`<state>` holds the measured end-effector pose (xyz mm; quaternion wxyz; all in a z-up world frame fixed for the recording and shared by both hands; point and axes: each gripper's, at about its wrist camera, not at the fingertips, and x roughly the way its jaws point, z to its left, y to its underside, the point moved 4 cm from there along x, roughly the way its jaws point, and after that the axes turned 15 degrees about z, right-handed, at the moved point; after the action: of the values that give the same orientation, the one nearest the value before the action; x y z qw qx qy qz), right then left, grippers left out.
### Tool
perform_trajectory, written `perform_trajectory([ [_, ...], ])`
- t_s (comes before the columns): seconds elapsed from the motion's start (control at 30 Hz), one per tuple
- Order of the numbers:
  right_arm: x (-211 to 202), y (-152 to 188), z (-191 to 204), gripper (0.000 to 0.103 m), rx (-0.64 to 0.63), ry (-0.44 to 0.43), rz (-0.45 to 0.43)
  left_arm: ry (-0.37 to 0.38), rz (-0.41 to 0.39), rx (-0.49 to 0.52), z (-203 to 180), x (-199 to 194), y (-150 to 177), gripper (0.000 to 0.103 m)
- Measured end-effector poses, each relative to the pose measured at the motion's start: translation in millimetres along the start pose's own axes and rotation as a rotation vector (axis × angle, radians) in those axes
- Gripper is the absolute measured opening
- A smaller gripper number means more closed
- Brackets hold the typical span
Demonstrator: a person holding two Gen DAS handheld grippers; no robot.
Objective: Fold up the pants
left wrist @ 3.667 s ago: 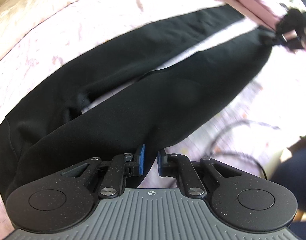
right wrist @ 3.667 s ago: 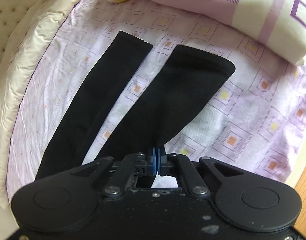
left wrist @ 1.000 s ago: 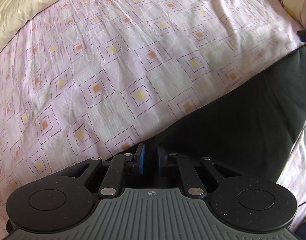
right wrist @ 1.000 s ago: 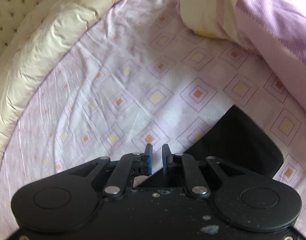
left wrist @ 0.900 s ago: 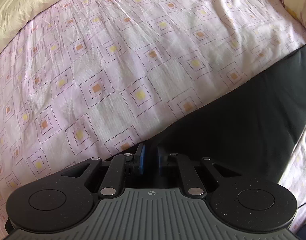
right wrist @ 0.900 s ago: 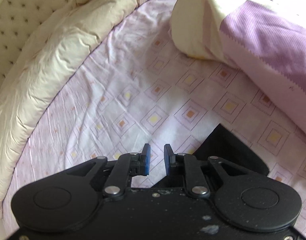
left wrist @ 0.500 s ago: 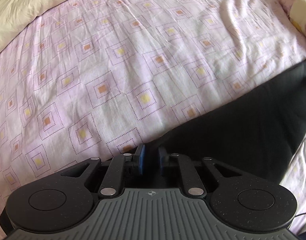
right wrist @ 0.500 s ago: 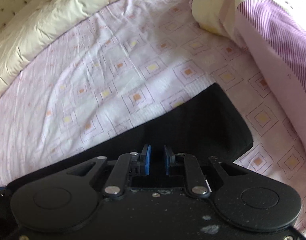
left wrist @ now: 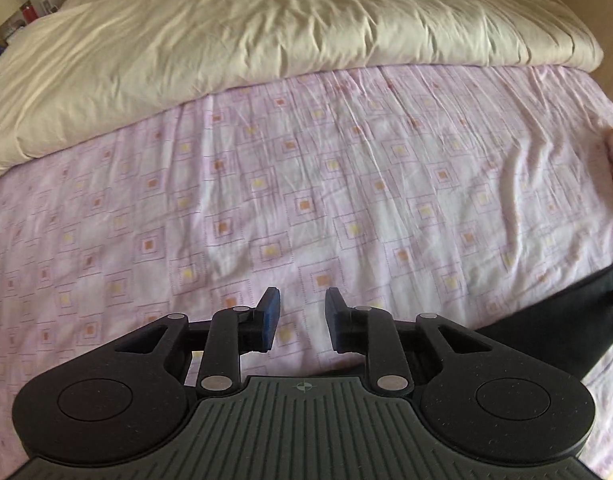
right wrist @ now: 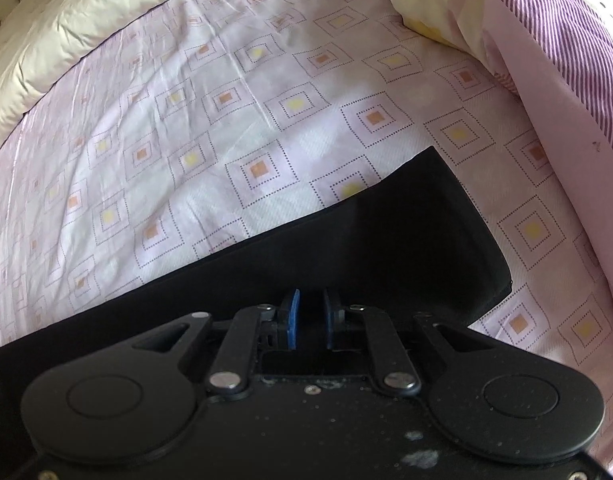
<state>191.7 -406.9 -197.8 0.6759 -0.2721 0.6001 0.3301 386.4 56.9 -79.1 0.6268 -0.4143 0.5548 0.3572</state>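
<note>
Left wrist view looks out across a bed: the left gripper (left wrist: 300, 318) has its two black fingers, one faced with a blue pad (left wrist: 271, 316), spread wide with nothing between them. Under and beyond the gap lies only the pale lilac bedsheet printed with dotted squares (left wrist: 306, 184). The black fabric pants (left wrist: 562, 320) show as a dark strip at the near right, running from behind the right side of the gripper body up toward the right edge of the frame. A rumpled cream duvet (left wrist: 266, 28) is heaped along the far side of the sheet, from the left edge to the far right.

Right wrist view shows the right gripper (right wrist: 309, 318) with its fingers parted by a narrow gap, gripping nothing; its blue pad (right wrist: 292, 320) stands out against the dark cloth just beyond. The pants (right wrist: 346, 248) lie flat on the sheet (right wrist: 226, 92) as one long band, stretching from the near left edge across to a squared-off end at the right, beside the gripper's right side. Whether the fingertips touch the cloth cannot be told. A pale yellow and lilac pillow with purple stripes (right wrist: 546, 40) rests at the far right, apart from the end of the pants. The cream duvet (right wrist: 66, 20) edges the far left of the sheet.
</note>
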Motion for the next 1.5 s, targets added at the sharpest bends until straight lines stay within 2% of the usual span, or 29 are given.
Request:
perform_trajectory([
  [0.13, -12.9, 2.0, 5.1, 0.020, -0.026, -0.005, -0.036, -0.012, -0.003, -0.075, 9.5, -23.2, 40.3, 0.024],
  [0.27, -38.3, 19.6, 27.0, 0.020, -0.108, -0.076, -0.112, 0.004, 0.005, -0.178, 18.3, -35.3, 97.9, 0.025],
  [0.4, -55.5, 52.7, 64.7, 0.021, -0.207, -0.182, -0.118, -0.016, 0.043, -0.261, 25.9, -33.4, 157.6, 0.025],
  [0.5, -60.9, 88.1, 106.0, 0.021, -0.333, -0.229, -0.096, -0.009, 0.081, -0.301, 34.3, -24.4, 196.1, 0.025],
  [0.6, -63.7, 128.8, 153.3, 0.021, -0.467, -0.274, -0.058, 0.003, 0.121, -0.298, 40.4, -8.6, 221.7, 0.025],
  [0.73, -62.2, 179.2, 208.6, 0.022, -0.573, -0.308, -0.013, -0.007, 0.134, -0.200, 42.5, 11.5, 238.2, 0.025],
  [0.97, -50.0, 245.3, 281.2, 0.023, -0.597, -0.299, 0.047, 0.007, 0.140, 0.032, 60.3, 41.7, 228.2, 0.025],
  [1.07, -44.3, 267.1, 300.6, 0.024, -0.591, -0.283, 0.063, 0.016, 0.131, 0.114, 82.6, 44.0, 216.9, 0.025],
  [1.17, -38.4, 285.4, 316.6, 0.024, -0.576, -0.260, 0.066, -0.043, 0.112, 0.184, 114.2, 42.6, 198.1, 0.025],
  [1.23, -35.3, 294.3, 328.6, 0.024, -0.569, -0.249, 0.061, -0.056, 0.106, 0.177, 140.9, 43.9, 181.2, 0.025],
  [1.37, -28.9, 301.3, 346.9, 0.026, -0.565, -0.236, 0.042, -0.109, 0.087, 0.090, 187.4, 48.2, 144.0, 0.025],
  [1.5, -22.0, 308.7, 358.6, 0.031, -0.583, -0.233, 0.023, -0.084, 0.056, 0.079, 194.4, 43.8, 125.0, 0.025],
])
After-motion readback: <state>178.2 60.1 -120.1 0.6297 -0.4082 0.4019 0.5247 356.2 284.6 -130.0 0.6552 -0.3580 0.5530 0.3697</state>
